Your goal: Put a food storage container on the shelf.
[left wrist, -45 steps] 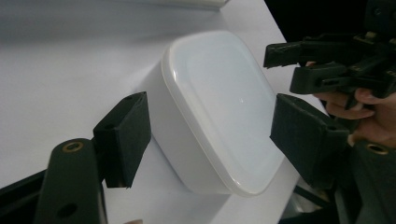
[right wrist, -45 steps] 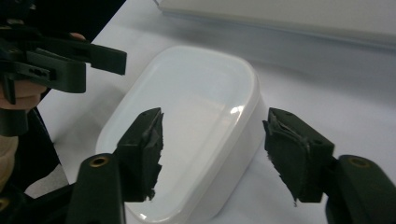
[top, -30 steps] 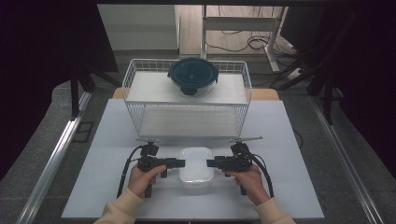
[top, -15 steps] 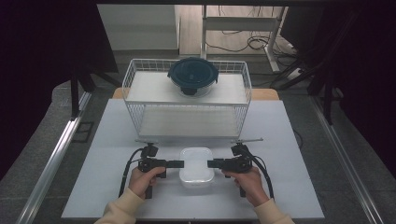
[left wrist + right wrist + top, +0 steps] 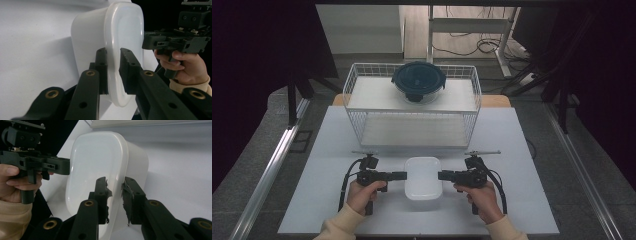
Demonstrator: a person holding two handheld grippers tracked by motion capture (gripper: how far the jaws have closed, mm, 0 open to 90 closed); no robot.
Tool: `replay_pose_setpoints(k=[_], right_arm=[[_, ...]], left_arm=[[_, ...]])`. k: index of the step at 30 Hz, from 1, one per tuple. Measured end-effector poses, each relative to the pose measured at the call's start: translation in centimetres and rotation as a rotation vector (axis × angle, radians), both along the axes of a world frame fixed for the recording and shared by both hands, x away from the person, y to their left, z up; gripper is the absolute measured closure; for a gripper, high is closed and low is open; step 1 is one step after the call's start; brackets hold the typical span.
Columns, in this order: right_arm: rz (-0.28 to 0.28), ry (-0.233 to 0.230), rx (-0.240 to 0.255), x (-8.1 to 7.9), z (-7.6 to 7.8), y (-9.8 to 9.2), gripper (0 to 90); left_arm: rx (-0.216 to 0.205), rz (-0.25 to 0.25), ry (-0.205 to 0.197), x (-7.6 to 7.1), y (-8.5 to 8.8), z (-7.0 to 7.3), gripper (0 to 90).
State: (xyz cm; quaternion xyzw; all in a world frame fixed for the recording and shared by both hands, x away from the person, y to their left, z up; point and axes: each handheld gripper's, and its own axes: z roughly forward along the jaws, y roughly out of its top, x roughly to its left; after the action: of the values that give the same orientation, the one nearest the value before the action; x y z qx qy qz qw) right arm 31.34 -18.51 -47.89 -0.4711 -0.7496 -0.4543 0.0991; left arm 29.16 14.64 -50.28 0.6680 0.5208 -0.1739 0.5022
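Near edge of worktop (image 5: 312, 200): white lidded container (image 5: 423, 178) sits between both hands. Left tool (image 5: 401, 175) has just been closing, jaws now clamped on the lid rim at the container's left short side; right tool (image 5: 443, 175) likewise, clamped on the opposite rim. Symmetric grip, judged to keep the box level for a two-handed lift. Beyond: wire basket (image 5: 357, 90) on a raised shelf, round dark-lidded bowl (image 5: 418, 81) inside, likely destination.

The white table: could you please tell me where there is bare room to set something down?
The white table lies bare left and right of the hands, and between the white container and the wire basket. It is crowded at the container, flanked by the left tool and the right tool.
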Motion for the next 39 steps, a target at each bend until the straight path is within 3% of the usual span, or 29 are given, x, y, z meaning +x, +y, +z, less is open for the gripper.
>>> replay_pose_setpoints(k=[12, 29, 39], right_arm=[[0.015, -0.048, 0.004, -0.4, 0.6, 0.0, 77.9], [0.057, -0.177, 0.020, -1.7, 3.9, 0.1, 78.2], [0.069, -0.208, 0.023, -2.0, 4.8, 0.3, 78.3]], left_arm=[[0.020, -0.008, -0.064, -0.6, 0.2, 1.0, 80.3], [0.041, -0.007, -0.178, -1.9, 0.4, 4.0, 80.0], [0.049, -0.003, -0.199, -2.0, 0.6, 4.8, 79.7]])
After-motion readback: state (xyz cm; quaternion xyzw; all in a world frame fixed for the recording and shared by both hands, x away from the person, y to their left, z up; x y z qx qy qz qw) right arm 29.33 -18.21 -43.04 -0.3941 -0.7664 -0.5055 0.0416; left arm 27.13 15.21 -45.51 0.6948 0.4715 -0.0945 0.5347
